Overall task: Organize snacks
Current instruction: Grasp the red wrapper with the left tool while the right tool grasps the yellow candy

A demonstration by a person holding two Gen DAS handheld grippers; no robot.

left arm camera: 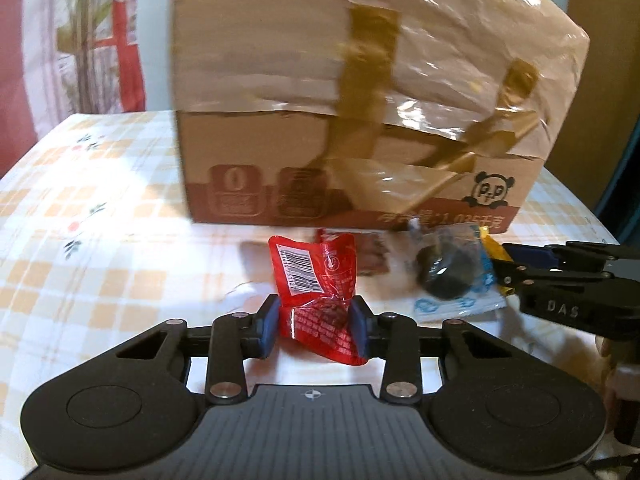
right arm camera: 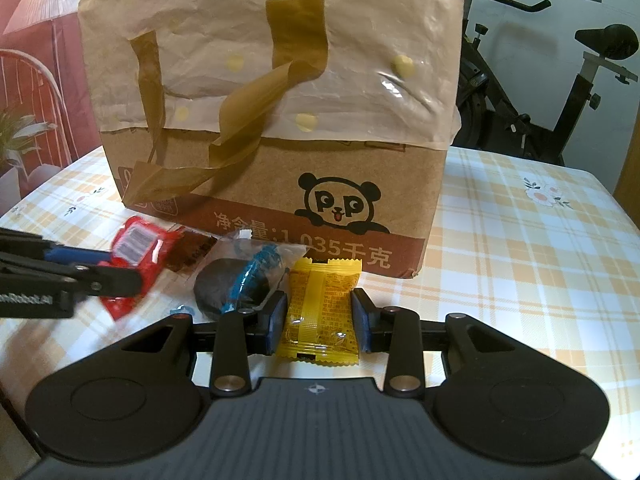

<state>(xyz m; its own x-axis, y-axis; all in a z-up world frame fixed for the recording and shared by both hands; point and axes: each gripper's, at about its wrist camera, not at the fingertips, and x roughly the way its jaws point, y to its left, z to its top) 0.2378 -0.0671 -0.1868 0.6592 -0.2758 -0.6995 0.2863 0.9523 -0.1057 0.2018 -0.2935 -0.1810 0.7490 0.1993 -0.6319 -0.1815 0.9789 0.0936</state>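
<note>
Cardboard dominates the scene: a brown box (right arm camera: 272, 128) stands on the table's checked cloth (right arm camera: 520, 248), its upper part wrapped in crinkled clear film and crossed with strips of brownish tape (right arm camera: 298, 32), one of them peeling loose. A panda logo (right arm camera: 340, 208) and a dark red band of printed characters run along its lower front. From both cameras only the outside walls show, so I cannot tell what is inside it.

All the snacks lie out on the cloth, just in front of the box. The left gripper (left arm camera: 316, 328) has its blue pads pressed against a red snack packet (left arm camera: 316, 280), which stands crumpled between them, barcode side facing up. The right gripper (right arm camera: 318, 320) is closed on a yellow snack packet (right arm camera: 320, 308), pinching it on both sides close to the box's lower edge. Between the two sits a dark round snack in a clear and blue wrapper (right arm camera: 236, 284), resting on the cloth and touching neither gripper's pads. A small dark brown packet (right arm camera: 192, 252) lies behind the red one, close to the box front.

Beyond the table on one side stands an exercise bike (right arm camera: 560, 80); on the other, a red-patterned curtain (left arm camera: 124, 32).
</note>
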